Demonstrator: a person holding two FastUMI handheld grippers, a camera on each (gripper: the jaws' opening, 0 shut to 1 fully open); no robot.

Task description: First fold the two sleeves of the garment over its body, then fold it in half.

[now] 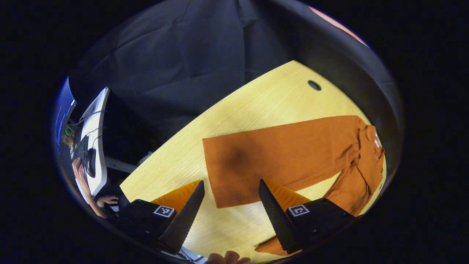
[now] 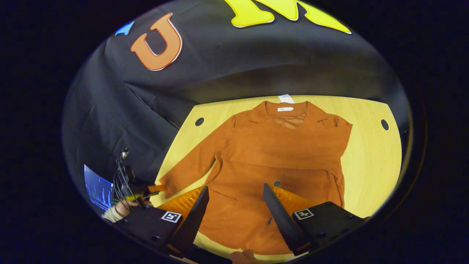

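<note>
An orange long-sleeved garment (image 2: pixel 271 154) lies flat on the yellow table (image 2: pixel 370 157), collar at the far side. In the right gripper view, the sleeve on the right is folded across the chest, and the other sleeve (image 2: pixel 190 165) stretches out to the left. My right gripper (image 2: pixel 235 187) hovers open over the lower body, holding nothing. In the left gripper view that stretched sleeve (image 1: pixel 278 154) runs across the table to the garment's body (image 1: pixel 362 165). Its cuff end lies just beyond my left gripper (image 1: pixel 231 189), which is open and empty.
Round cable holes (image 2: pixel 199 121) (image 2: pixel 384 124) sit near the table's far corners. A white desk (image 1: pixel 99 121) with a keyboard and a person's arm (image 1: pixel 82 183) stands beyond the table edge. A lit screen (image 2: pixel 98 190) and cables show at the left. Black cloth walls the booth.
</note>
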